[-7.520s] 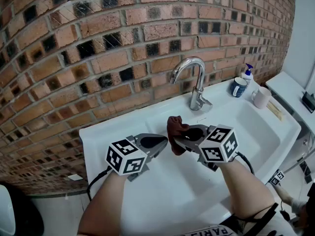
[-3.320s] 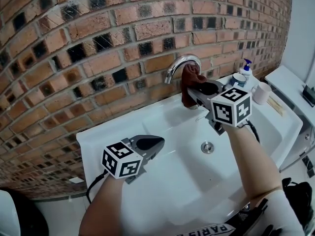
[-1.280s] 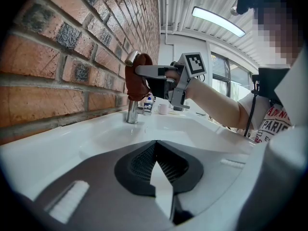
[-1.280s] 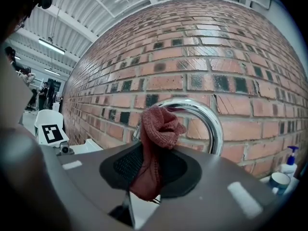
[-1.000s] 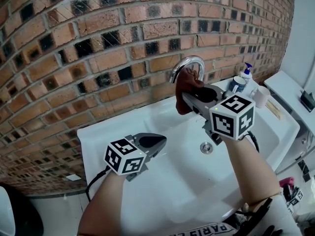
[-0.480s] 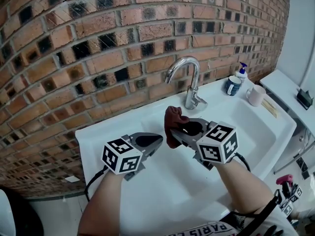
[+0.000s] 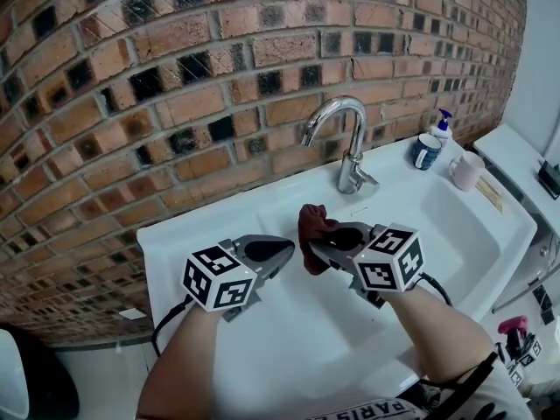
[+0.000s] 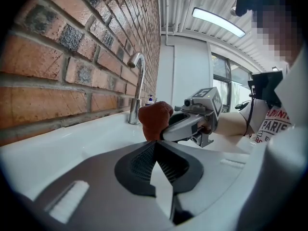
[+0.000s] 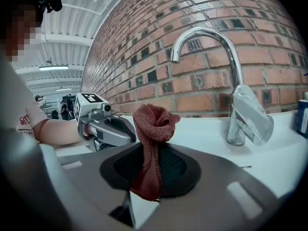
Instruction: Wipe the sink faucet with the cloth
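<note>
Clamping bunched reddish-brown knit cloth (image 9: 153, 121): right gripper (image 7: 320, 254); left gripper (image 8: 155, 150) jaws together, empty.

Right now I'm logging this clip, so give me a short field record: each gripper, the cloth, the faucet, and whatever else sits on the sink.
left gripper: fingers shut, empty, over the sink
right gripper: fingers shut on the cloth
cloth: reddish-brown, bunched above the fingers, apart from the faucet
faucet: chrome, curved spout, at the back of the sink
sink ledge, right: blue mug, white mug, pump bottle
</note>
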A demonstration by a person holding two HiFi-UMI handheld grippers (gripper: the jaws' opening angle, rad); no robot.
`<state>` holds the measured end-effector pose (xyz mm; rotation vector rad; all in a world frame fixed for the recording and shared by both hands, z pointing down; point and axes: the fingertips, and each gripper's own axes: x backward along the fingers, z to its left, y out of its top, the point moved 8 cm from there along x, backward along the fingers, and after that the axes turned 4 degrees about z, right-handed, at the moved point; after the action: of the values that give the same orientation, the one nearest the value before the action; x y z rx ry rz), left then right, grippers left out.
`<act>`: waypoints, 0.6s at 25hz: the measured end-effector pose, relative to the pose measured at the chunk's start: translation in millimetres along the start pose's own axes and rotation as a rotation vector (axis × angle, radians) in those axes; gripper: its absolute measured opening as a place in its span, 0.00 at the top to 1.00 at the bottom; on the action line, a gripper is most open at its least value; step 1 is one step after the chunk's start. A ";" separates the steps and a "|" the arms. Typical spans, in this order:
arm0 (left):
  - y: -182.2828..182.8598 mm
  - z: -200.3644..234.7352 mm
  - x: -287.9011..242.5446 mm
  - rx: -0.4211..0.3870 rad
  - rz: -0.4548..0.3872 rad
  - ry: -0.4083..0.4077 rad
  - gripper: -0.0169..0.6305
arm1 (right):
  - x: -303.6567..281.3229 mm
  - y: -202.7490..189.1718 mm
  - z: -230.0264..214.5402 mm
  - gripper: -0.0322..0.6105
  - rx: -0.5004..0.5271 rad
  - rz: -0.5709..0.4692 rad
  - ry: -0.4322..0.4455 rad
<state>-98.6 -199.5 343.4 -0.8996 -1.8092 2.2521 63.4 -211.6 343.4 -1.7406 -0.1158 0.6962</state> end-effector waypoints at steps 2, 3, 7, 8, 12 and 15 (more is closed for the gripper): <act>0.2 0.0 0.1 -0.001 -0.002 0.001 0.96 | -1.2 -1.4 -0.3 0.82 -0.001 0.006 0.005; 0.2 0.0 0.2 -0.002 -0.003 0.002 0.96 | -1.8 -2.5 -0.7 0.82 -0.002 0.009 0.005; 0.0 -0.4 -0.2 -0.001 -0.003 0.001 0.96 | -2.2 -4.8 -1.5 0.82 -0.007 0.017 0.003; 0.2 -0.4 -0.3 -0.001 -0.003 0.000 0.96 | -2.1 -4.8 -1.5 0.82 -0.006 0.018 0.003; 0.3 0.2 -0.3 -0.001 -0.003 0.002 0.96 | -3.1 -4.7 -1.3 0.82 0.004 0.022 0.006; 0.4 0.1 -0.3 -0.001 -0.003 0.001 0.96 | -2.8 -4.3 -1.2 0.82 0.006 0.022 0.007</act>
<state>-98.3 -199.8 343.2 -0.8972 -1.8102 2.2483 62.9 -212.5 348.6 -1.7408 -0.0894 0.7059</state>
